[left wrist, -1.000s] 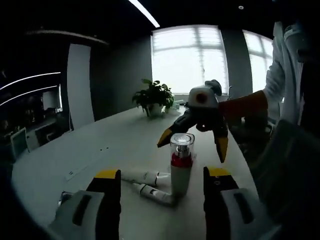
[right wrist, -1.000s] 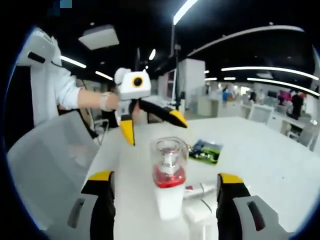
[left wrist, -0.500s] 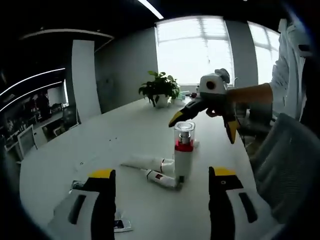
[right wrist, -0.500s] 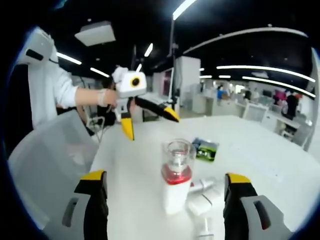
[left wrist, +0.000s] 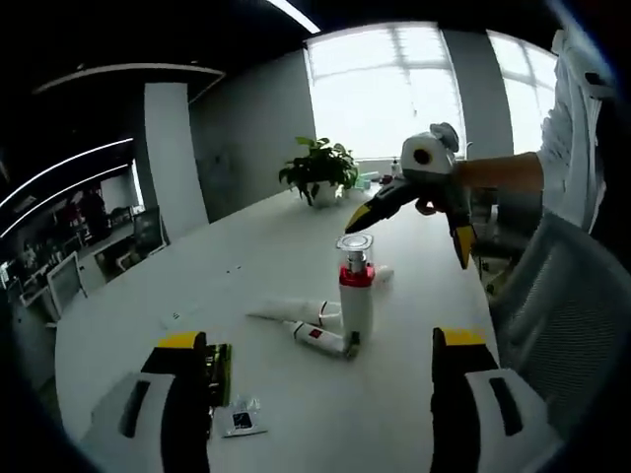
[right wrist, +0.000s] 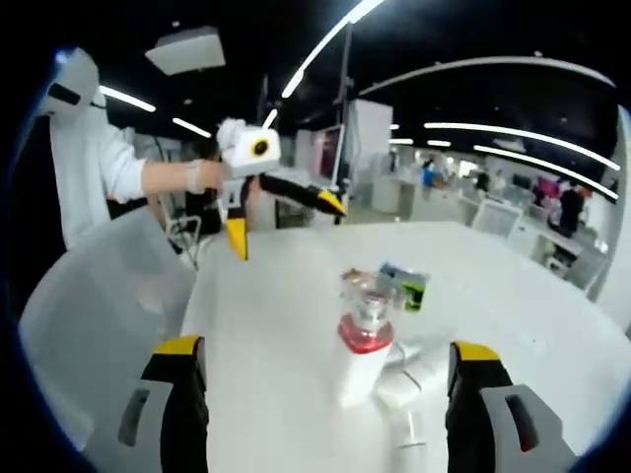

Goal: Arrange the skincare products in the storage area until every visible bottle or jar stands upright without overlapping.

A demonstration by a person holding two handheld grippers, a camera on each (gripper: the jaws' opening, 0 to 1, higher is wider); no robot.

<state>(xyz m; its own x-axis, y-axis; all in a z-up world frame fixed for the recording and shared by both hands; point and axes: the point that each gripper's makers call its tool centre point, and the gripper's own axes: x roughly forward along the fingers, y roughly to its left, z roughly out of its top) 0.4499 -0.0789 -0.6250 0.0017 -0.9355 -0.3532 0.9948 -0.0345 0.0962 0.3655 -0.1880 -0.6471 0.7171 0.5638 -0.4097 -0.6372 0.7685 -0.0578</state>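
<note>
The pump bottle stands upright near the middle of the white tabletop, its clear cap above a red collar. Two tubes lie flat just beside its base, apparently touching it. The left gripper is spread wide and holds nothing, well short of the bottle. The right gripper is likewise wide and empty. A small green packet lies beyond the bottle in the right gripper view.
</note>
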